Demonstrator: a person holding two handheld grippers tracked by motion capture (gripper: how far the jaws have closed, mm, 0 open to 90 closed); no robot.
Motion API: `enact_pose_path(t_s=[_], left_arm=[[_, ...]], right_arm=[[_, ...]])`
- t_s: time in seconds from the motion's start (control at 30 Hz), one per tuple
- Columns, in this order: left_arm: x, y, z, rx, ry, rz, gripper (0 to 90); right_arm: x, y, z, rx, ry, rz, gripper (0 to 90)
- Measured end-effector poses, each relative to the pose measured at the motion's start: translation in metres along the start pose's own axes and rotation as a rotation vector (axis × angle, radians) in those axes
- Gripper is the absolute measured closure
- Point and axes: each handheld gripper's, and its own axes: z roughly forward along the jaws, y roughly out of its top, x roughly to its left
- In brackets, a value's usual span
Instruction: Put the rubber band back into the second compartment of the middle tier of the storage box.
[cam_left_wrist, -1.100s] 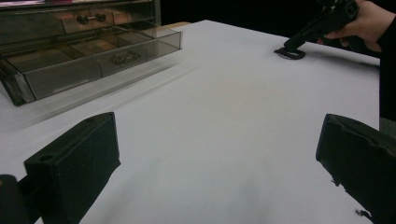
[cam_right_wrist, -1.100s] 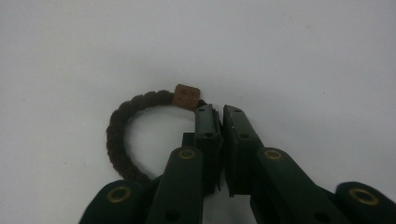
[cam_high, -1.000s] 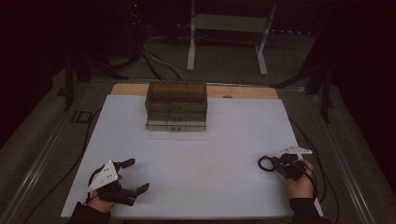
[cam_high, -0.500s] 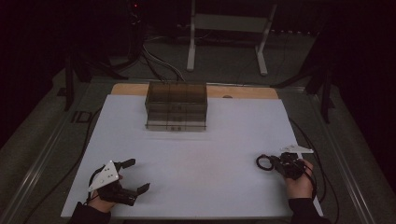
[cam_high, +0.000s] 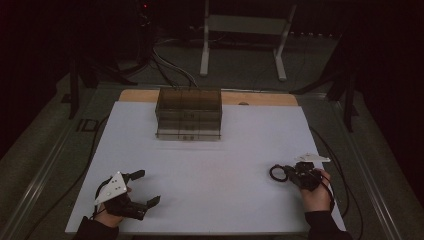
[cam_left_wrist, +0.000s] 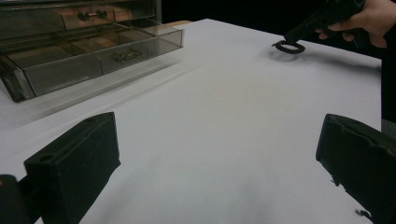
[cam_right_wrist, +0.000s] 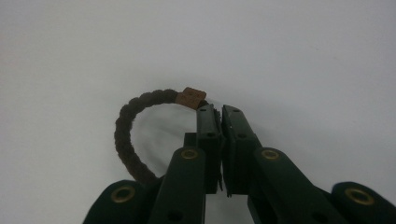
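A dark braided ring (cam_right_wrist: 123, 126) with a small brown tag (cam_right_wrist: 191, 96) lies against the white table top. My right gripper (cam_right_wrist: 217, 109) is shut on it just beside the tag. In the high view the ring (cam_high: 278, 173) sticks out to the left of my right gripper (cam_high: 287, 173) at the table's near right. My left gripper (cam_high: 146, 187) rests at the near left, open, with nothing between its jaws. In the left gripper view its jaws (cam_left_wrist: 218, 123) stand wide apart over bare table. Farther off in that view are the ring (cam_left_wrist: 288, 46) and the right gripper (cam_left_wrist: 303, 32).
A smoky clear drawer box (cam_high: 189, 114) with several compartments stands at the back middle of the white sheet (cam_high: 215, 165). Its lowest drawer (cam_left_wrist: 93, 56) is pulled out. Cables trail along the table's left and right sides, and a stand's legs (cam_high: 240, 45) rise beyond it.
My right gripper has edged slightly to the left with the ring in it. The left gripper has stayed put.
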Motion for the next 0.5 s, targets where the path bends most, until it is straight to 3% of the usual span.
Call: enact_pose_path(t_s=[0.5], left_arm=[[0.000, 0.000, 0.000, -0.001, -0.001, -0.004, 0.2]], right_arm=[[0.017, 0.018, 0.007, -0.005, 0.025, -0.034, 86.1]])
